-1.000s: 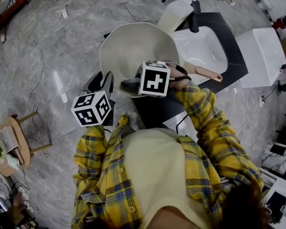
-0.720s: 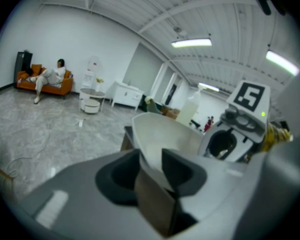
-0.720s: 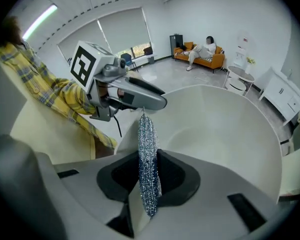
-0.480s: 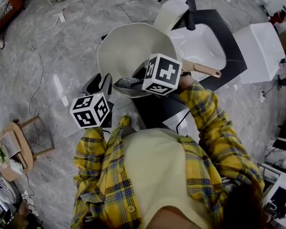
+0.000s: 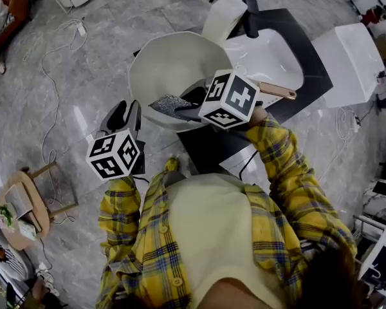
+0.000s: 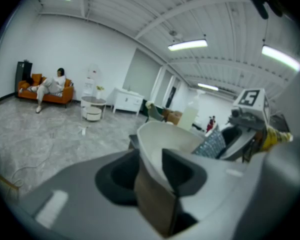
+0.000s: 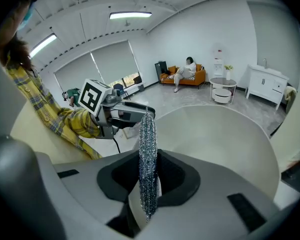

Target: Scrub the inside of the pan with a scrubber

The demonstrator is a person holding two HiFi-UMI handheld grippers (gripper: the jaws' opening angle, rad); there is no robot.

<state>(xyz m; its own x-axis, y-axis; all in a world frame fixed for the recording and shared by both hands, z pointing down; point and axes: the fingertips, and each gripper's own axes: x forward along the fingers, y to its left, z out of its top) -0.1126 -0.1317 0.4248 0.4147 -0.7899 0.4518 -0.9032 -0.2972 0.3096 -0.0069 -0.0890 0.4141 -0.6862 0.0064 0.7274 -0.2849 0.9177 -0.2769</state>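
A cream pan [image 5: 170,66] with a copper handle [image 5: 278,91] is held tilted over the floor beside a sink. My left gripper [image 5: 128,111] is shut on the pan's near left rim; in the left gripper view the rim [image 6: 155,154] runs between the jaws of the left gripper [image 6: 152,171]. My right gripper [image 5: 183,110] reaches into the pan from the right, shut on a silvery mesh scrubber [image 5: 169,103]. The scrubber [image 7: 147,154] stands on edge between the right gripper [image 7: 149,176] jaws, with the pan's inside [image 7: 225,139] behind it.
A white sink basin [image 5: 273,63] in a black counter [image 5: 312,53] lies right behind the pan, with a black faucet [image 5: 252,18] and a white bottle [image 5: 224,17]. A white box [image 5: 350,63] stands at right. Cables cross the floor [image 5: 58,56]; a wooden stool [image 5: 22,205] is at left.
The right gripper has turned and carried the scrubber a little farther left across the pan's inside. The left gripper keeps its hold on the rim.
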